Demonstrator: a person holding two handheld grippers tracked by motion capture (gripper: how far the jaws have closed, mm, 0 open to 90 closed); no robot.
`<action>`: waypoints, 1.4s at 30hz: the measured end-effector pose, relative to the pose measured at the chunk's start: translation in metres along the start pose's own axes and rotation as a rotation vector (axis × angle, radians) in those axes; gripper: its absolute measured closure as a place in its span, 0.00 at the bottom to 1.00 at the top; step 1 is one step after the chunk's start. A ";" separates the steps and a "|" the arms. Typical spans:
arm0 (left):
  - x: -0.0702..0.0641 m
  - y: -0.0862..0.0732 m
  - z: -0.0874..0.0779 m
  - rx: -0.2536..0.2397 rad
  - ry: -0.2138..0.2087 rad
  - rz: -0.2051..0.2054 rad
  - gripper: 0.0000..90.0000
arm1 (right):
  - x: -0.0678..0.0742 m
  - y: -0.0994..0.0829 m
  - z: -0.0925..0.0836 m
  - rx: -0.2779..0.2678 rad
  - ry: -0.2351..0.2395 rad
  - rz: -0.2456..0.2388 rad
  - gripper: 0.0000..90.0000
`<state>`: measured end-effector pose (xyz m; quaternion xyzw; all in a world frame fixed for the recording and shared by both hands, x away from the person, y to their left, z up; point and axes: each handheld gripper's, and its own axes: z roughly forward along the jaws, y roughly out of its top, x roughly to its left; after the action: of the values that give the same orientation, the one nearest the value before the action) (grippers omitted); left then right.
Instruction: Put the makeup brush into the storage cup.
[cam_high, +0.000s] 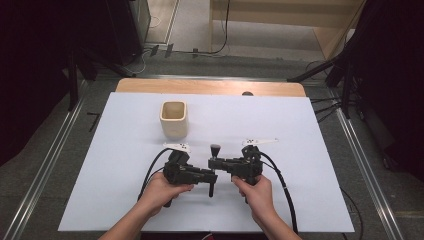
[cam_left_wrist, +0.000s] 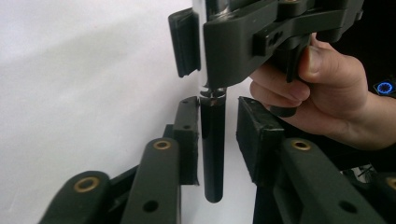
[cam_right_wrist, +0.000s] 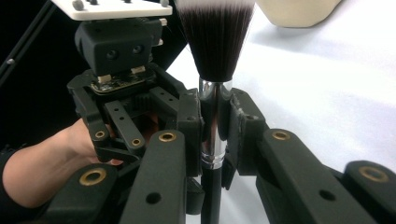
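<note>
Item: makeup brush (cam_right_wrist: 212, 70), black handle, chrome ferrule, dark bristles with pale tips, held clear above the white table (cam_high: 300, 150) between my two hands. Nearest, my right gripper (cam_right_wrist: 215, 135) is clamped on the ferrule, pads square on the chrome, bristles pointing away from me toward the far side; I judge this grip is the anchor, keeping the brush steady so the other tool can find it. Below that grip, in the left gripper view, my left gripper (cam_left_wrist: 219, 135) brackets the black handle: one pad lies against or just beside it, the opposite pad stands visibly apart, so the jaws are narrowed around the handle but not yet pinching it. I take this for a handover in progress, with the handle left free below the ferrule to give the second tool room. From above, both grippers meet nose to nose near my edge of the table, the brush crosswise between them. Farther off, well apart, a cream cup (cam_high: 173, 119) stands upright with its mouth open, the likely destination for the brush.
</note>
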<state>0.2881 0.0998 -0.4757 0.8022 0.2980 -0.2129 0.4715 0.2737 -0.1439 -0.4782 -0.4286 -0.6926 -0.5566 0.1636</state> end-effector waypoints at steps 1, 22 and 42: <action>0.000 0.000 0.000 0.001 -0.001 0.003 0.80 | 0.000 0.000 0.000 0.003 -0.002 0.006 0.87; 0.004 -0.001 0.000 0.002 0.038 -0.017 0.89 | 0.006 0.000 0.000 -0.009 -0.056 -0.046 0.66; 0.008 0.001 -0.015 0.001 0.099 -0.010 0.88 | 0.004 0.006 -0.012 -0.010 -0.095 -0.142 0.43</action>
<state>0.2956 0.1155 -0.4732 0.8105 0.3249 -0.1752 0.4548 0.2735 -0.1530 -0.4679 -0.4052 -0.7255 -0.5492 0.0886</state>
